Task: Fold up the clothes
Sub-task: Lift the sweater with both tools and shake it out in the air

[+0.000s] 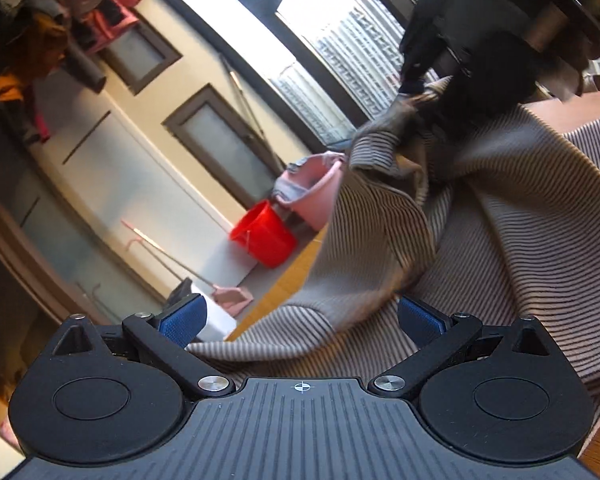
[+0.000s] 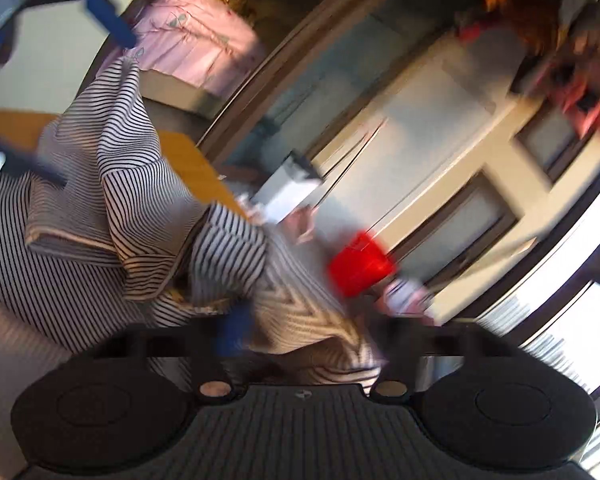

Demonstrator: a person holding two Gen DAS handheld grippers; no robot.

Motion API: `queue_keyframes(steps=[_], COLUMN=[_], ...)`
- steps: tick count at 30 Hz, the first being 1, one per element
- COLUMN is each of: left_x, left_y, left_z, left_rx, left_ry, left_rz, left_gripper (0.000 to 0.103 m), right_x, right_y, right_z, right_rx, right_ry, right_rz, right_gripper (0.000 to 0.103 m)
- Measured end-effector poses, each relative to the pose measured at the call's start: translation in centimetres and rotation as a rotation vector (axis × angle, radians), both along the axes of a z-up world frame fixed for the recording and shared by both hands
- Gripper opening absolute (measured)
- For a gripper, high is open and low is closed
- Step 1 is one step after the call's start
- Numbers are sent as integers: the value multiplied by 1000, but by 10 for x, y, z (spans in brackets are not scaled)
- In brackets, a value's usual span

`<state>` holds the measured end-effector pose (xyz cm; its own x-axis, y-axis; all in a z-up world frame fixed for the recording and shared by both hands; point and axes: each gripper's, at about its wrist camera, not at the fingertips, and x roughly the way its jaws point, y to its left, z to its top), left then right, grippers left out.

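Over the wooden table [image 1: 284, 280], my left gripper [image 1: 300, 316] gapes wide and empty while my right gripper [image 2: 296, 340] pinches the lifted striped shirt [image 1: 500, 220], which may slip free.

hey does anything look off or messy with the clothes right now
The striped garment is bunched and twisted over the wooden table, not flat. The left tool is open; the right view is too blurred to judge.

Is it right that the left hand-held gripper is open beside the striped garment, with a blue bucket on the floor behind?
Not quite: the bucket is red, as the left wrist view shows. The left hand-held gripper is indeed open beside the striped garment.
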<state>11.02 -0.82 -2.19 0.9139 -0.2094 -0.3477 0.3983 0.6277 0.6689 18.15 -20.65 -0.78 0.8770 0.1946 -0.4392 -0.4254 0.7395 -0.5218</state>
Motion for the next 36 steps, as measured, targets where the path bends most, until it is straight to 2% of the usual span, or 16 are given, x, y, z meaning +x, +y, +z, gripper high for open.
queue_keyframes(steps=[5, 7, 8, 9, 10, 12, 14, 15, 16, 18, 23, 25, 26, 31, 36], left_x=[28, 37, 42, 46, 48, 54, 58, 60, 62, 63, 62, 62, 59, 48, 14], left_y=[-18, -29, -33, -33, -30, -24, -11, -2, 5, 17, 26, 31, 34, 33, 31], left_z=[-21, -26, -27, -21, -11, 8, 29, 39, 46, 54, 50, 52, 53, 70, 111], left_rx=[56, 72, 70, 37, -18, -128, -240, -293, -335, -373, -343, -338, -335, -335, -382], left_ry=[-53, -86, -95, -90, -78, -54, -19, 7, 35, 61, 73, 79, 80, 53, -38], left_rz=[-25, -36, -37, -25, -4, 38, 77, 93, 105, 125, 169, 186, 191, 187, 140], left_gripper=[103, 99, 88, 48, 22, 15, 15, 14, 14, 14, 14, 14, 14, 14, 14], right_x=[11, 7, 3, 0, -5, -13, -15, -16, -18, -19, -1, 6, 9, -4, -35], right_y=[-36, -51, -57, -64, -67, -73, -75, -75, -74, -65, -46, -43, -44, -60, -72], right_z=[56, 65, 68, 71, 71, 68, 59, 54, 49, 38, 12, 8, 10, 37, 75], right_rx=[402, 478, 497, 515, 512, 471, 414, 386, 358, 306, 282, 299, 320, 408, 466], right_ry=[126, 164, 172, 180, 177, 151, 107, 82, 67, 50, 64, 77, 78, 16, -68], right_rz=[-84, -89, -89, -88, -89, -90, -89, -82, -73, -55, -69, -89, -111, -158, -151], right_gripper=[11, 11, 11, 11, 11, 12, 19, 31, 49, 59, 57, 17, 14, 14, 13])
